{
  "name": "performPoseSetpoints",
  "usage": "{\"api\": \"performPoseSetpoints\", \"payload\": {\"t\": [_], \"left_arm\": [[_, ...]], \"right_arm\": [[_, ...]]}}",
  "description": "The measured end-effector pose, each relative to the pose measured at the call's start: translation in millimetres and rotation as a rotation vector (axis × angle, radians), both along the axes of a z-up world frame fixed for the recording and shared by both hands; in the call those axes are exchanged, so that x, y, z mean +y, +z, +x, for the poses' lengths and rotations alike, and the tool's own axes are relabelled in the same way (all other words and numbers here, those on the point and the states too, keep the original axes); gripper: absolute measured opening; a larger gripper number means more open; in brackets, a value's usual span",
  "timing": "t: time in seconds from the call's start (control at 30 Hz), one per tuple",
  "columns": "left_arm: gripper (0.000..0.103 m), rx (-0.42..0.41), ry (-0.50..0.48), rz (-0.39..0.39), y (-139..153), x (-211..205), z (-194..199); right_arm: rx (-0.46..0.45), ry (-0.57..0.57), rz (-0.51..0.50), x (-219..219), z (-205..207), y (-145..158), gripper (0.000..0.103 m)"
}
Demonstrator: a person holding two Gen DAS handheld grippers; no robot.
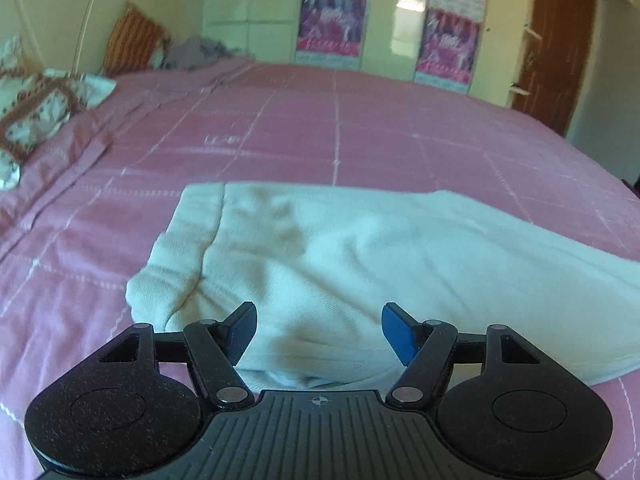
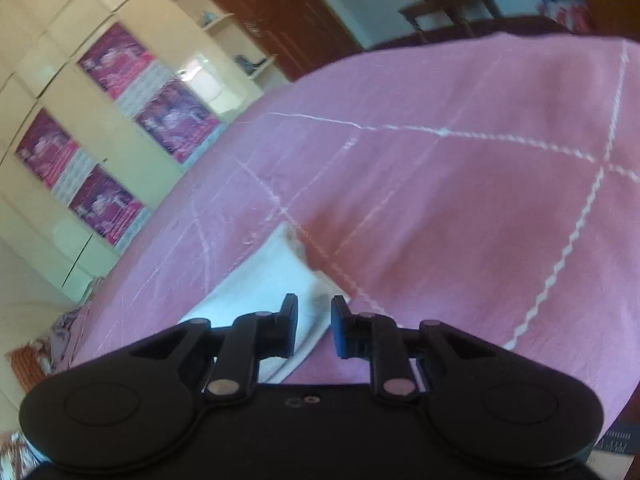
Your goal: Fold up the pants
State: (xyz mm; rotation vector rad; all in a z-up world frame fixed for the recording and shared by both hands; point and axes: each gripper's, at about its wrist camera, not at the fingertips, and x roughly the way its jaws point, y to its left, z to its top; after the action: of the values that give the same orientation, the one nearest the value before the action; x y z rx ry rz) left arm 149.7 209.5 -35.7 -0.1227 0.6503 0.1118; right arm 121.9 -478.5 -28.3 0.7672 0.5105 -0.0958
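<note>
White pants (image 1: 320,264) lie flat on the pink bedspread (image 1: 320,120), waistband end at the left, legs running off to the right. My left gripper (image 1: 319,330) is open and empty, hovering just above the near edge of the pants. In the right wrist view the hem end of the pants (image 2: 276,276) lies on the bedspread (image 2: 460,200). My right gripper (image 2: 315,326) sits over that hem corner with a narrow gap between its jaws; nothing is clamped between them.
Patterned pillows (image 1: 36,116) and a striped cushion (image 1: 132,42) lie at the bed's far left, with a grey cloth heap (image 1: 200,54) behind. Cream wardrobes with pink posters (image 1: 332,28) stand beyond the bed. A brown door (image 1: 556,48) is at right.
</note>
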Motion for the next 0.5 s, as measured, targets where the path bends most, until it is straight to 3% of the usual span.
{"api": "performPoseSetpoints", "payload": {"t": [0.07,0.1,0.13,0.2,0.27,0.3,0.33,0.37,0.43,0.5], "left_arm": [[0.069,-0.017,-0.046,0.034,4,-16,-3],[0.069,-0.010,-0.070,0.031,2,-23,0],[0.069,0.002,-0.086,0.024,-1,-27,4],[0.069,0.045,-0.090,0.016,-10,-32,13],[0.069,0.066,-0.073,-0.003,-18,-32,17],[0.069,0.063,-0.064,-0.016,-18,-30,17],[0.069,0.059,-0.056,-0.025,-17,-28,15],[0.069,0.055,-0.048,-0.029,-17,-26,13],[0.069,0.043,-0.034,-0.026,-16,-22,8],[0.069,0.034,-0.017,-0.037,-18,-15,5]], "right_arm": [[-0.046,0.232,0.020,16,4,6,0.017],[-0.033,0.324,-0.026,28,10,7,0.019],[-0.014,0.388,-0.054,39,19,7,0.019],[0.010,0.495,-0.001,47,40,-4,0.011],[0.088,0.413,-0.032,42,64,-19,0.000],[0.110,0.337,0.060,25,72,-33,0.000],[0.089,0.250,0.187,7,71,-44,0.000],[0.062,0.168,0.249,-6,65,-49,0.000],[0.002,0.092,0.269,-21,47,-46,0.006],[-0.057,0.125,0.269,-24,34,-40,0.011]]}}
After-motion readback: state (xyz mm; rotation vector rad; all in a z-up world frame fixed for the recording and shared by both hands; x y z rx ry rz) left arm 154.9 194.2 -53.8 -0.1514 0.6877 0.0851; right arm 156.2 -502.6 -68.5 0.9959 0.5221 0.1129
